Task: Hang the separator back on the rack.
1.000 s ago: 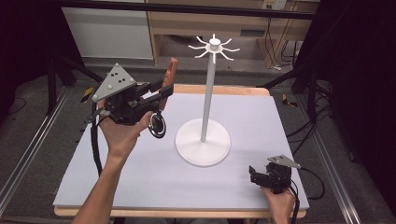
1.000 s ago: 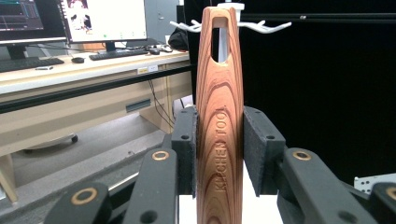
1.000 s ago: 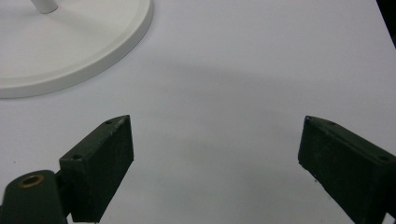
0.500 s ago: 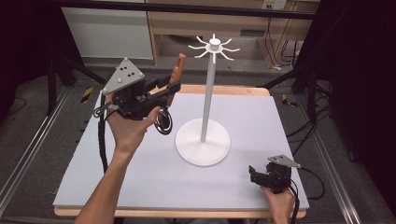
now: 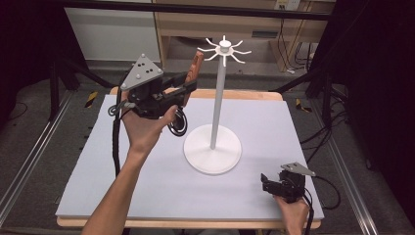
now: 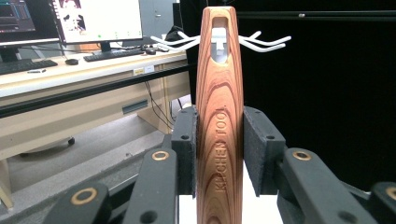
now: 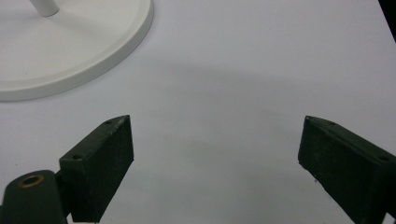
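A white stand (image 5: 213, 147) with a tall pole and a crown of hooks (image 5: 224, 48) rises from the middle of the table. My left gripper (image 5: 188, 84) is held up left of the pole, shut on a wooden kitchen tool (image 5: 196, 65) whose handle points up toward the hooks. In the left gripper view the wooden tool (image 6: 219, 121) stands upright between my pads (image 6: 187, 149), its hanging slot lined up in front of the white hooks (image 6: 266, 43). My right gripper (image 5: 268, 185) rests low at the table's front right, open, with bare table between its pads (image 7: 100, 163).
The stand's round base (image 7: 70, 51) lies just ahead and left of the right gripper. A black cable loop (image 5: 178, 122) hangs under the left gripper. The pale table mat (image 5: 147, 186) ends near the front edge. A desk with monitors (image 6: 93, 21) stands beyond the table.
My left gripper has carried the wooden tool to the right and slightly up, closer to the stand's hooks. The right gripper has stayed put.
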Demonstrator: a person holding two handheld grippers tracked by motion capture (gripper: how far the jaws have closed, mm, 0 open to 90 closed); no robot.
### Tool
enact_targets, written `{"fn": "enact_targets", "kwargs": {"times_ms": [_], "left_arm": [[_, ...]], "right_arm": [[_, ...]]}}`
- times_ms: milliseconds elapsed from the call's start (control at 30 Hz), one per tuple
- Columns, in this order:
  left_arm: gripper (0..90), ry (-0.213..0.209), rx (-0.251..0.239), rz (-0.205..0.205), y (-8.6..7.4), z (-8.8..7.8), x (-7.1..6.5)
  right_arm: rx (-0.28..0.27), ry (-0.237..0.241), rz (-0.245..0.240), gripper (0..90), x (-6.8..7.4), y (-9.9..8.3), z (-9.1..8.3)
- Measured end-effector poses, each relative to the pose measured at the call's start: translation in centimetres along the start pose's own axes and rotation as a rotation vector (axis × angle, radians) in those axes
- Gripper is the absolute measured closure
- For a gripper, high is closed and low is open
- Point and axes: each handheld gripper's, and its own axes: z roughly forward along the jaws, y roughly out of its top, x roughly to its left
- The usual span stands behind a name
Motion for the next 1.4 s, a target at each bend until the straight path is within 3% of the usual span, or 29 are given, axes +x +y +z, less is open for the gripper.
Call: {"fn": "enact_targets", "kwargs": {"times_ms": [667,1400], "left_arm": [[67.2,0.001,0.017,0.002,0.1,1.4,-0.3],[67.1,0.014,0.033,-0.003,-0.8,3.3,-0.5]], "right_arm": [[0.002,0.001,0.000,10.8,-0.1,0.0,0.1],[0.001,0.001,0.000,10.8,-0.1,0.0,0.1]]}}
